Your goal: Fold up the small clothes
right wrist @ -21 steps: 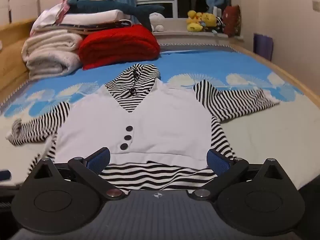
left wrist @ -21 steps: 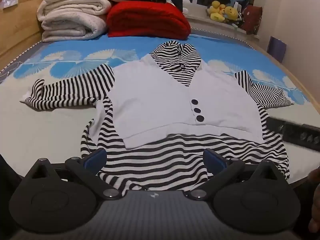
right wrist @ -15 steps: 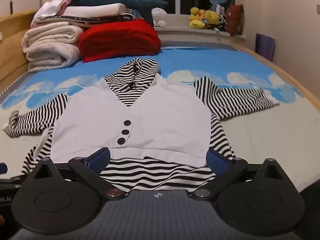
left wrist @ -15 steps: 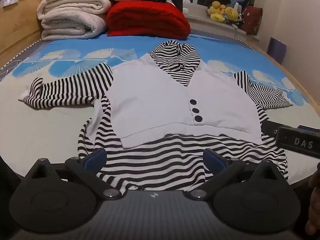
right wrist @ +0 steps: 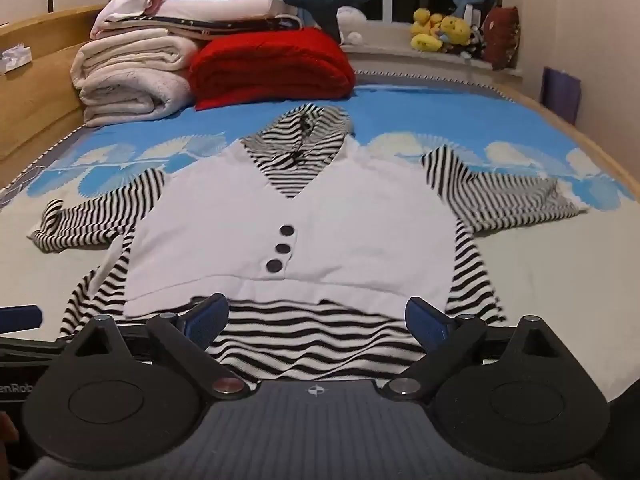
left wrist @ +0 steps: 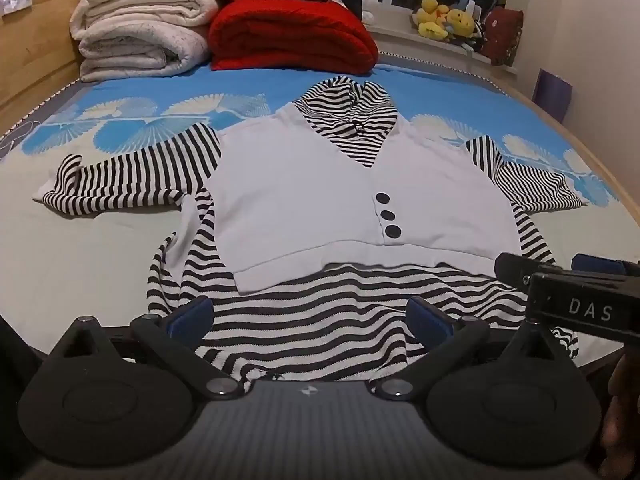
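Left wrist view: striped hoodie (left wrist: pixel 304 208) with white vest front and three black buttons (left wrist: pixel 387 215), spread face up on the blue-patterned bed (left wrist: pixel 140 116), sleeves out to both sides, hood toward the folded pile. Left gripper (left wrist: pixel 308 316) released, blue pads wide apart, hovering over the striped hem, nothing held. Right gripper (left wrist: pixel 560 276) seen side-on at the hem's right corner, also released per its own view. Right wrist view: right gripper (right wrist: pixel 316 314) spread over the hem below the vest edge. White blankets (right wrist: pixel 132 80) and red blanket (right wrist: pixel 272 68) stacked at the far end, yellow plush toys (right wrist: pixel 440 34) on the sill
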`<state>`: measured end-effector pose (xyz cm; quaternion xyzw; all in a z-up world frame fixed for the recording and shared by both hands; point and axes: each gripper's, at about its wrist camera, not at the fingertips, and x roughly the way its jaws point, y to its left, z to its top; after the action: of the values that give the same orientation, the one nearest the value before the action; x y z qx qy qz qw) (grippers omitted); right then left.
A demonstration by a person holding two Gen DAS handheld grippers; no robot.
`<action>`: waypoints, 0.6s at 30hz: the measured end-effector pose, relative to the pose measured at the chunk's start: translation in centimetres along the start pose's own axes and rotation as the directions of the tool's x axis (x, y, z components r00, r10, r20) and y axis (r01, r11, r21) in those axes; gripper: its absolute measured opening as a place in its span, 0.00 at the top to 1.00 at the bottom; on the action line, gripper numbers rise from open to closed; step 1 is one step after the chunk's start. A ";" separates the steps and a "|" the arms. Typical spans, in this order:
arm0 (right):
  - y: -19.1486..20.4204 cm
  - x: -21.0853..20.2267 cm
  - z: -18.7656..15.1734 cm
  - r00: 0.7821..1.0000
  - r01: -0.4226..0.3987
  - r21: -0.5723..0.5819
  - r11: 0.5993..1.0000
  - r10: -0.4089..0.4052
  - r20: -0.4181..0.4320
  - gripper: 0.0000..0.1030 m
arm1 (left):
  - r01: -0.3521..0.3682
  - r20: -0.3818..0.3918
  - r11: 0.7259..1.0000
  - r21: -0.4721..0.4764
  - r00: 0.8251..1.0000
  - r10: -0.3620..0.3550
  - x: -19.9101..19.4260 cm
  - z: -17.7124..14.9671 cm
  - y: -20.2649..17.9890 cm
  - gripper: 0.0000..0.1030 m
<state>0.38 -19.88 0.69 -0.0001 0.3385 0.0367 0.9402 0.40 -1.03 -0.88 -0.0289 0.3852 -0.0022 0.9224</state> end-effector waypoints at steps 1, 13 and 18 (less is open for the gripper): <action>0.0 0.1 0.0 1.000 0.005 -0.002 1.000 -0.005 -0.006 0.07 | -0.001 -0.001 1.000 0.001 1.000 0.001 0.0 0.0 0.0 0.01; -0.5 0.5 -0.2 0.999 0.039 -0.001 0.999 -0.039 -0.025 0.07 | -0.004 -0.016 1.000 -0.004 1.000 0.004 0.4 -0.1 -0.2 0.01; -0.7 0.5 -0.2 0.999 0.035 0.003 0.999 -0.034 -0.035 0.07 | -0.002 -0.018 1.000 -0.007 1.000 0.002 0.5 0.0 -0.2 0.01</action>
<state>0.74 -20.51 0.21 -0.0050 0.3547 0.0199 0.9348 0.70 -1.21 -1.21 -0.0316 0.3936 -0.0003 0.9187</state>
